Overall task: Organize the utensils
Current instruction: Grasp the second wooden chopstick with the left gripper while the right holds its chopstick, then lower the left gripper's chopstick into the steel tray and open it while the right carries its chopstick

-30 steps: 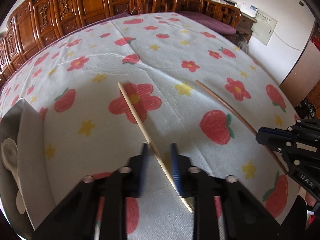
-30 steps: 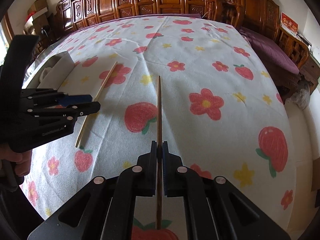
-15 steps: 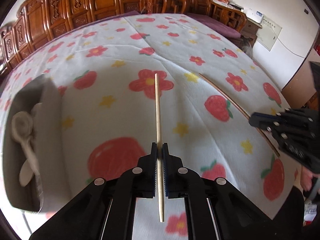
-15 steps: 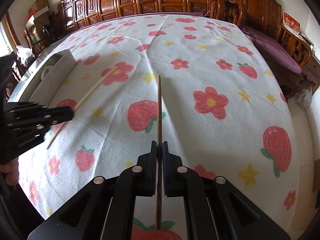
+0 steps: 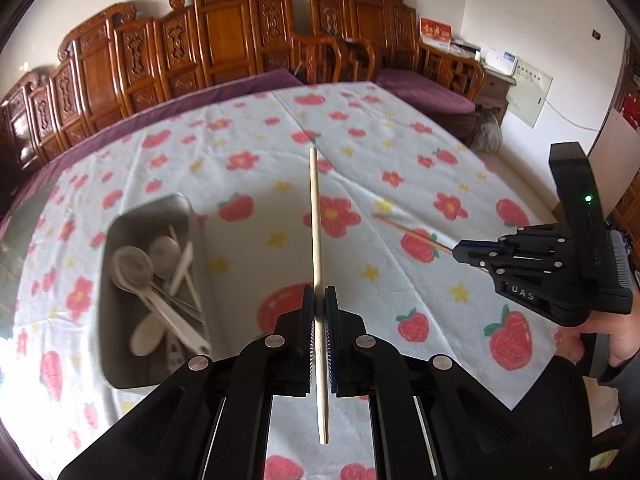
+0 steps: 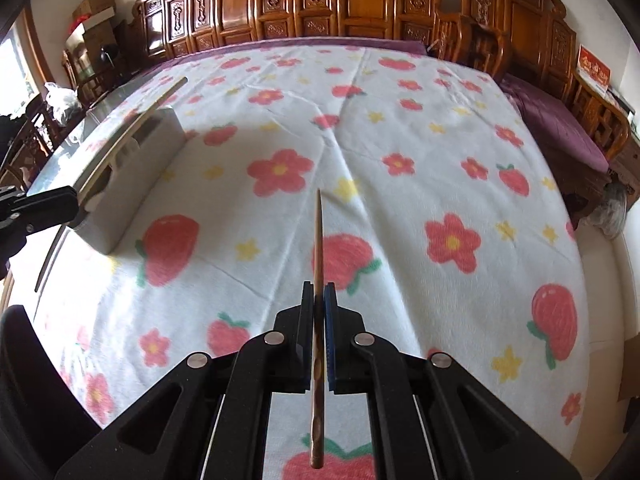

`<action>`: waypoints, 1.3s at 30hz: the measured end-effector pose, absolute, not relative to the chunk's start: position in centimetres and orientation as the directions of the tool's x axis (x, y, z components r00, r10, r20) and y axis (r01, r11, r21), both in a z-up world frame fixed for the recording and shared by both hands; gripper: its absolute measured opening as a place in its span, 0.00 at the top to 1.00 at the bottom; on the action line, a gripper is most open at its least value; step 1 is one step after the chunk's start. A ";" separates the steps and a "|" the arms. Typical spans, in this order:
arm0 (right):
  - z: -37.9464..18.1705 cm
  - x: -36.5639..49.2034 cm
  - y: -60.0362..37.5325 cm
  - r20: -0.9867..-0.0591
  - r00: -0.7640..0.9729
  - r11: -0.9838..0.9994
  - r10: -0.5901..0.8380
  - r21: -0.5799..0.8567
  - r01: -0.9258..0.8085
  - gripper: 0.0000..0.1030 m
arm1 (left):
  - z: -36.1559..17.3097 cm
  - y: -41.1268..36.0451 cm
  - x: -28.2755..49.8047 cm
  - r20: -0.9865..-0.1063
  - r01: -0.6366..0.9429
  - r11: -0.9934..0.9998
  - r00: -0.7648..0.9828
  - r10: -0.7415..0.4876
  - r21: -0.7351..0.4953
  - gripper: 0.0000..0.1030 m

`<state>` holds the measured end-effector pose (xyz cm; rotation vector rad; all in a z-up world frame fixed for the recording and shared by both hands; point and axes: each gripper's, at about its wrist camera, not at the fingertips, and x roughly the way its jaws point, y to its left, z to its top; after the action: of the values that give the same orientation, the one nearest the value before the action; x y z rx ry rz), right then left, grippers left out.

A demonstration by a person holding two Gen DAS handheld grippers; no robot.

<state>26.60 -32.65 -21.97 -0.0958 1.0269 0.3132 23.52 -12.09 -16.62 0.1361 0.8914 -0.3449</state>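
Note:
My left gripper (image 5: 319,294) is shut on a pale wooden chopstick (image 5: 315,220) and holds it in the air above the table, pointing forward. My right gripper (image 6: 319,290) is shut on a dark brown chopstick (image 6: 317,248), also lifted off the cloth. A metal tray (image 5: 120,368) with several white spoons (image 5: 160,252) and a metal spoon sits left of the left gripper. In the right wrist view the tray (image 6: 120,208) is at the left, with the left gripper (image 6: 76,200) and its pale chopstick (image 6: 132,128) above it. The right gripper (image 5: 456,250) shows at the right of the left wrist view.
The table is covered by a white cloth with strawberries and flowers (image 6: 400,140). Carved wooden chairs (image 5: 224,40) with purple cushions stand behind the table. A person's hand (image 5: 616,344) holds the right gripper at the right edge.
My left gripper shut on the pale chopstick, lifted it off the cloth and moved toward the tray. My right gripper has raised the dark chopstick above the cloth.

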 end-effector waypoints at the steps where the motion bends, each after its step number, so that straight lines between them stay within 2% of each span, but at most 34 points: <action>1: -21.3 26.5 -32.3 -0.849 0.483 0.950 0.212 0.063 -0.306 0.94 | -16.1 -11.9 23.3 -0.775 0.351 0.936 0.585 -0.239 -0.024 0.96; 19: -16.8 24.7 -27.6 -0.830 0.510 0.935 0.226 0.039 -0.351 0.94 | -12.0 -7.0 21.8 -0.726 0.338 0.941 0.640 -0.254 -0.032 0.96; 39: -17.9 26.4 -23.8 -0.829 0.470 0.901 0.304 0.089 -0.426 0.94 | -18.8 1.6 28.3 -0.828 0.198 0.979 0.542 -0.145 -0.041 0.96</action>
<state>26.37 -23.80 -17.87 -0.1368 0.9851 0.4484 28.35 1.57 -18.83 0.0595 0.9769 -0.2038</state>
